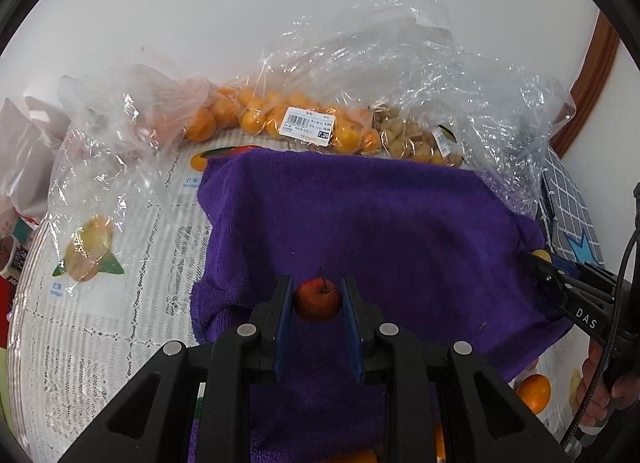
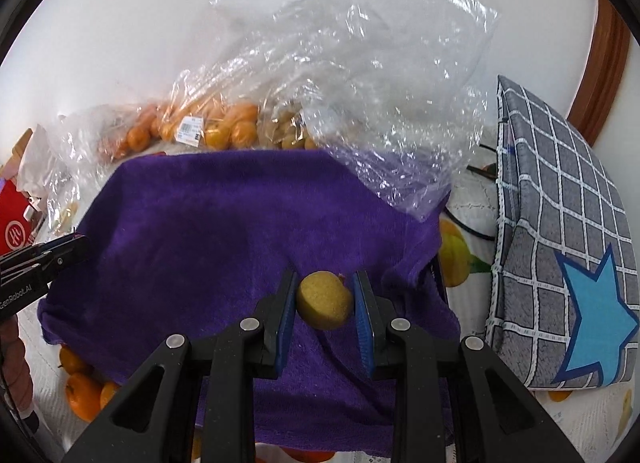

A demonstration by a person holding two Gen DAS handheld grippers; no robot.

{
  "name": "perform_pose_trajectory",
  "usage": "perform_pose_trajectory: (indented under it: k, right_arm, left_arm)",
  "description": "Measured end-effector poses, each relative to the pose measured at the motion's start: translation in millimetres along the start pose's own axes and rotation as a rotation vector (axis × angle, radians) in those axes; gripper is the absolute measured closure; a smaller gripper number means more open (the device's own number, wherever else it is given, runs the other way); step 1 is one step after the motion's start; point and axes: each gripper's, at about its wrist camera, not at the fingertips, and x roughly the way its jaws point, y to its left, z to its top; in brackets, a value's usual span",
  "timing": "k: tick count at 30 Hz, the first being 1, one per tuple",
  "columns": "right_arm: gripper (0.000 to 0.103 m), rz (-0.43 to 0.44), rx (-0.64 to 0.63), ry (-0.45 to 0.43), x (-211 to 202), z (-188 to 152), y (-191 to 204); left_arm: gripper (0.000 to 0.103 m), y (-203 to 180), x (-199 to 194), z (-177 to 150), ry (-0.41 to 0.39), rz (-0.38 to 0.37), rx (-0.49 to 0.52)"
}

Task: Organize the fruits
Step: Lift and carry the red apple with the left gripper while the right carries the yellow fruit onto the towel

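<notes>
The left hand-held gripper (image 1: 318, 297) is closed on a small red fruit (image 1: 317, 300), its blue pads pressing both sides. The fruit is roundish with no clear long axis; its thin stem points up and away from the camera. It sits just above the purple towel (image 1: 380, 223); whether it touches the cloth cannot be told.

The right hand-held gripper (image 2: 325, 299) is likewise clamped on a small yellow fruit (image 2: 325, 300), held by its sides over the right part of the same towel. A flat, pale, cut-looking face turns toward the camera, and a small reddish tip shows at its far upper edge.

The towel is spread on the counter (image 1: 100, 303), which wears a lace-patterned cover printed with fruit pictures. Loose oranges (image 2: 82, 391) lie at the towel's near left edge in the right wrist view. To the right stands a grey checked bag (image 2: 560, 223) with a blue star.

Beyond the towel, a crumpled clear plastic bag (image 2: 360, 83) droops over its far right corner. Behind it along the wall lie a labelled bag of oranges (image 1: 280, 119) and a bag of small brownish fruits (image 1: 412, 135). Another loose plastic bag (image 1: 100, 151) lies far left.
</notes>
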Motion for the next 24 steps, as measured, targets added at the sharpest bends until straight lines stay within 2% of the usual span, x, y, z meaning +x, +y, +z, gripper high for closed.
perform_pose_trajectory:
  k: [24]
  right_arm:
    - [0.075, -0.027, -0.022, 0.053, 18, -4, 3]
  left_arm:
    - [0.080, -4, 12, -7, 0.035, 0.002, 0.007]
